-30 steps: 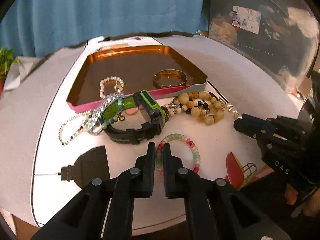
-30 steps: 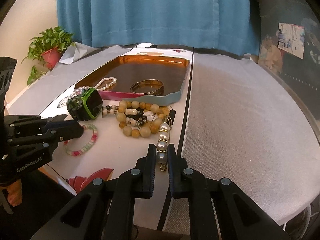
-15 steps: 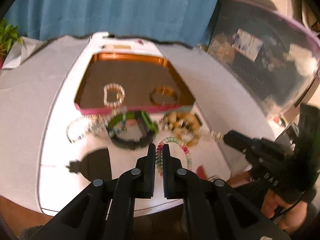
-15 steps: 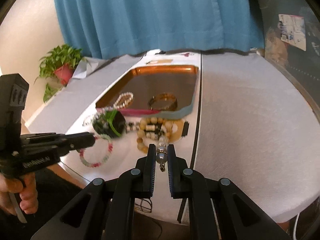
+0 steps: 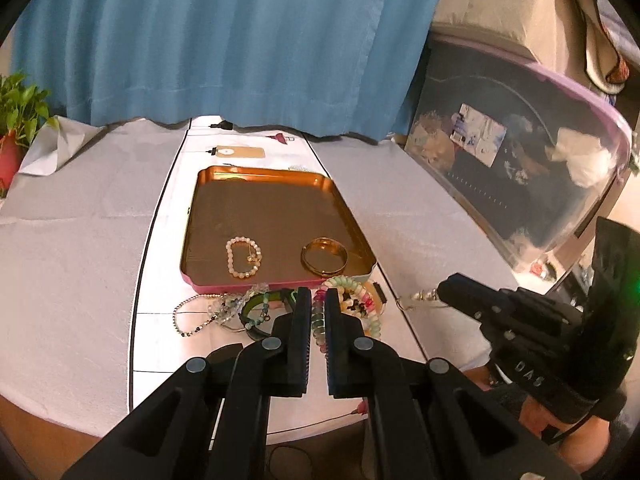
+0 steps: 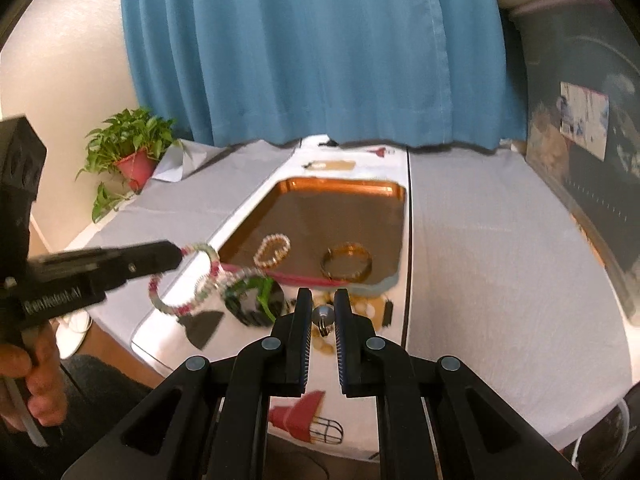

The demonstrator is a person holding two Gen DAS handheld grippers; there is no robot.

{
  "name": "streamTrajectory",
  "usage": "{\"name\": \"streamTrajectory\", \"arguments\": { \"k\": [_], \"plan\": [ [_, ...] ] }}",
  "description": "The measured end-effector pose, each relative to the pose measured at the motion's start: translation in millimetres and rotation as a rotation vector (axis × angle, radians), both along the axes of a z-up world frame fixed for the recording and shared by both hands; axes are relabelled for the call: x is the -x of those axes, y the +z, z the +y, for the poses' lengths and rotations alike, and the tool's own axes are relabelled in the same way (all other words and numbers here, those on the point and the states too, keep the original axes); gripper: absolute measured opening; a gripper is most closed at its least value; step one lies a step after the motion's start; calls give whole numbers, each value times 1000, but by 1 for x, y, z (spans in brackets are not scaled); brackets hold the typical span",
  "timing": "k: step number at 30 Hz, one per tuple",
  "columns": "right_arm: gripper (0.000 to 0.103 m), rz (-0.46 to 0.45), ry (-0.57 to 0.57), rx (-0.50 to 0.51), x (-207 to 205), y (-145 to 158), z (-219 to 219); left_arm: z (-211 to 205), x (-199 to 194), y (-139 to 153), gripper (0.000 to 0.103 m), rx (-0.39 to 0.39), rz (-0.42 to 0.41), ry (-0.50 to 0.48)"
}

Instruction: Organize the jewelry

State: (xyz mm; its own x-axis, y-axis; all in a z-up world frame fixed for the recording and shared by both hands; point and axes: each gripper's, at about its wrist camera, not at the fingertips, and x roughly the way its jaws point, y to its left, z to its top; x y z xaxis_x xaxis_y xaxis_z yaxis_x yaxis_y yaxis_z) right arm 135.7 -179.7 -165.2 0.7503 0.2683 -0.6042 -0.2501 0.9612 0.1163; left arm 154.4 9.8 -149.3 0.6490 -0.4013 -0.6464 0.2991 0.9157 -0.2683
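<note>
Two pieces are off the table at once, and that is my worry. My left gripper (image 5: pixel 317 312) is clamped narrow on the pink-and-green beaded bracelet (image 6: pixel 182 280), which hangs as a loose loop from the tips. My right gripper (image 6: pixel 319 312) is pinched on the pearl pin (image 6: pixel 323 315), only a bead and a small clasp showing between the pads.

Both are meant, I judge, for the copper tray (image 5: pixel 276 174), where a pale bead bracelet (image 5: pixel 244 258) and a gold bangle (image 5: pixel 324 256) already lie near the front edge. Left on the white mat just in front of the tray are the green-and-black watch (image 6: pixel 256 304), a thin chain (image 5: pixel 192 318) and the chunky cream beads (image 6: pixel 362 310).

Risks as I see them: the bracelet dangles low and near the watch, so a swing could catch it and drag the watch along. My hold on the pin is on a round bead, which could roll out of the pads mid-carry. Letting go too early would drop either piece on the tray's rim, and dropping them onto the bangle could tangle things. My two grippers are also near each other, so crossing paths over the tray could knock one load loose.
</note>
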Motion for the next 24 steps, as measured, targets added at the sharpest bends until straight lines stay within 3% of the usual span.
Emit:
{"name": "streamTrajectory", "arguments": {
  "k": [9, 15, 19, 24],
  "plan": [
    [12, -59, 60, -48, -7, 54, 13, 15, -8, 19, 4, 10, -24, -3],
    [12, -73, 97, -139, -22, 85, 17, 31, -16, 54, 4, 60, -89, -11],
    [12, -56, 99, -132, -35, 86, 21, 41, -23, 69, 4, 83, -117, -6],
    [12, -42, 91, -123, -49, 77, 22, 48, -38, 66, 4, 85, -106, 5]
  ]
}}
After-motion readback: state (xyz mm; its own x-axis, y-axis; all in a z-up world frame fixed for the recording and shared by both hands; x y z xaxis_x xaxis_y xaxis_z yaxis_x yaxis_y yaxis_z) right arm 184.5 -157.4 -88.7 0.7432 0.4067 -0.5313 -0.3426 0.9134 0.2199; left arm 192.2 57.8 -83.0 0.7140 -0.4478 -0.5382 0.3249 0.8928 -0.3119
